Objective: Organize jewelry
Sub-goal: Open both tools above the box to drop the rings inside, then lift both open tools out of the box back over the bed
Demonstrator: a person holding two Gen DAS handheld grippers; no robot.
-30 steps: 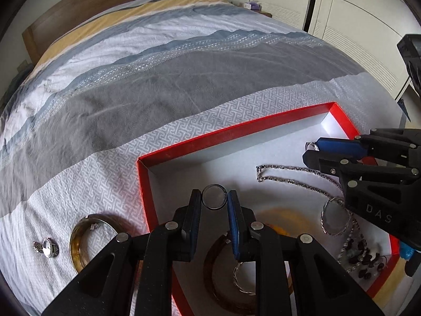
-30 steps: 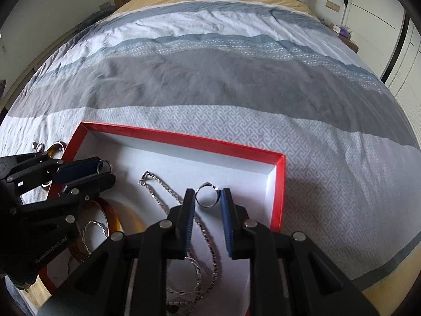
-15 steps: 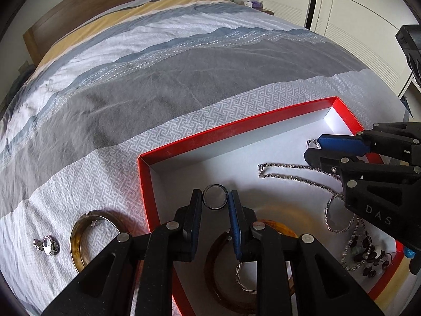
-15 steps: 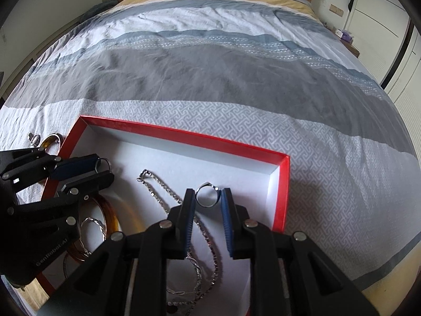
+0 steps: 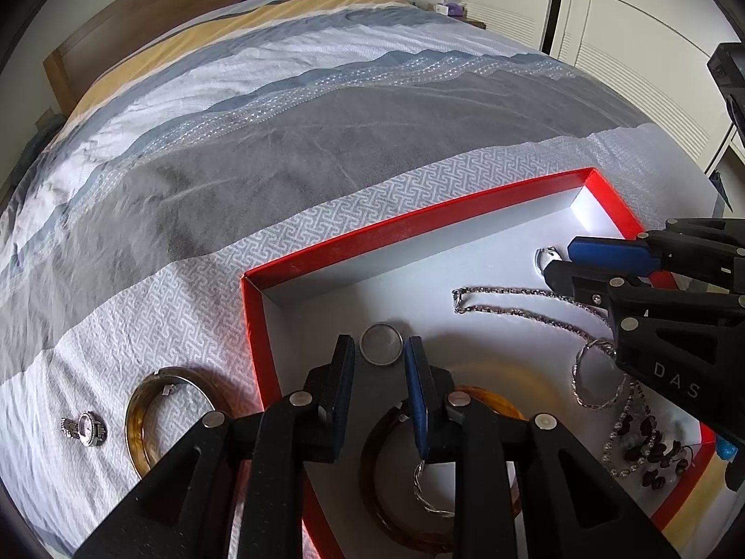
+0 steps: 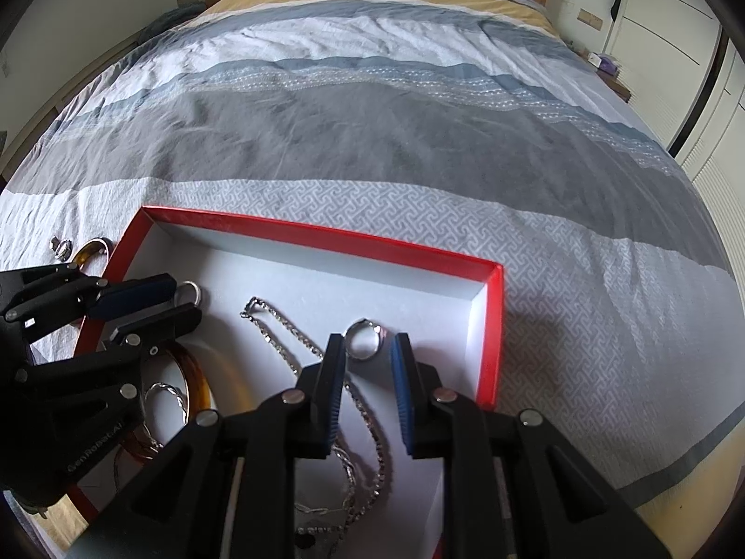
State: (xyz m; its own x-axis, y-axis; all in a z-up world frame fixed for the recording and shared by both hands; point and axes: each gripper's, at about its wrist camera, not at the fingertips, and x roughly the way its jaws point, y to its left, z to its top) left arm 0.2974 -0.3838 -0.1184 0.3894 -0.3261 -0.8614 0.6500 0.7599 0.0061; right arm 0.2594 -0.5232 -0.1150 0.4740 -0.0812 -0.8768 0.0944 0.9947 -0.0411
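L claw (image 5: 379, 342) sits w/ its tips either side of a plain ring (image 5: 381, 349), low over the white floor of the red box (image 5: 419, 228). The tips are nearly together. A thin gap shows by the black finger, so can't tell if the pads actually press. R claw (image 6: 372, 340) is the same story w/ a signet ring (image 6: 365, 345): narrow stance, ring against the black finger, sliver of white by the blue pad, so the grip is unclear. Both rings are inside the box, plain one nr the left wall, signet one nr the right wall.

Between them a chain (image 5: 512, 312) lies across the box floor. Nearer the camera are an amber bangle (image 5: 372, 466), a silver bracelet (image 5: 596, 382) and dark beads (image 5: 652, 447). The box rests on the bed (image 5: 279, 139), on the key-pattern band of a grey striped cover. Just outside its left wall are a 2nd bangle (image 5: 135, 419) and a watch (image 5: 84, 427).

Writing: "DAS" in pale letters on the R claw body, seen only from the L cam. Embossed text on the L claw body, roughly "GenRobot.AI", seen only from the R cam.

L cam alone shows the beads and the whole 2nd bangle. R cam catches only that bangle's edge, but shows the bed right of the box and the chain running down under the R claw.
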